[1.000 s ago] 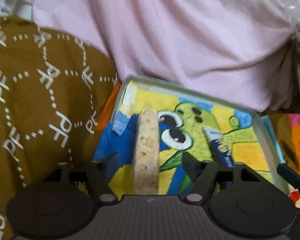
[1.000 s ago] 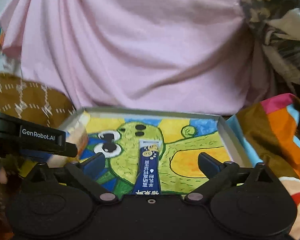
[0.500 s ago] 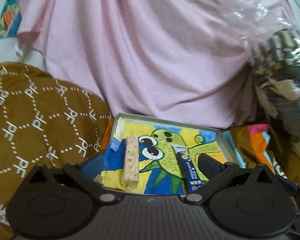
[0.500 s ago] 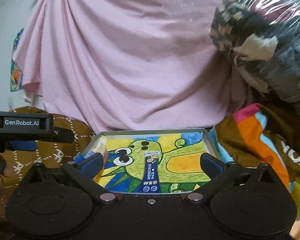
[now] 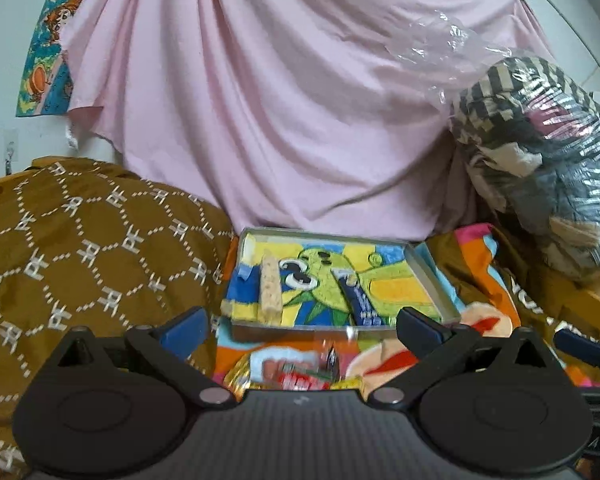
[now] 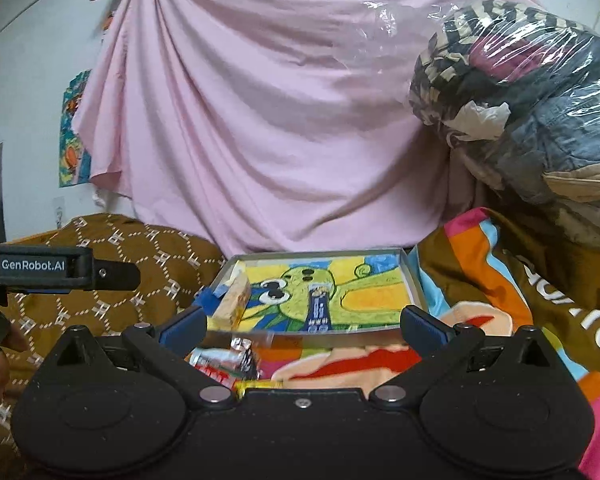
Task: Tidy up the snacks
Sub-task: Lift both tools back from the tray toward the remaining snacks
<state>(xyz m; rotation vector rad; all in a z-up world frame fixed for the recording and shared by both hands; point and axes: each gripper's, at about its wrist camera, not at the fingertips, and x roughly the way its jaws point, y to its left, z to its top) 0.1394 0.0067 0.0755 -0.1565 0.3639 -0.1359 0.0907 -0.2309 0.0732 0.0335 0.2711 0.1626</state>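
Note:
A shallow tray (image 5: 436,280) (image 6: 414,284) with a green cartoon print lies on the bed. In it lie a beige cereal bar (image 5: 270,294) (image 6: 232,300) on the left and a dark blue stick sachet (image 5: 360,300) (image 6: 319,309) in the middle. Loose shiny snack packets (image 5: 296,372) (image 6: 224,360) lie in front of the tray. My left gripper (image 5: 302,326) is open and empty, back from the tray. My right gripper (image 6: 302,326) is open and empty too.
A brown patterned quilt (image 5: 80,248) lies at left, a colourful blanket (image 6: 520,300) at right. A pink sheet (image 5: 280,120) hangs behind. A plastic-wrapped bundle of clothes (image 6: 532,100) sits at right. The left gripper's body (image 6: 52,268) shows in the right wrist view.
Both grippers have pulled back and up from the tray, leaving the bar and the sachet in it. Loose packets in front of the tray have come into view.

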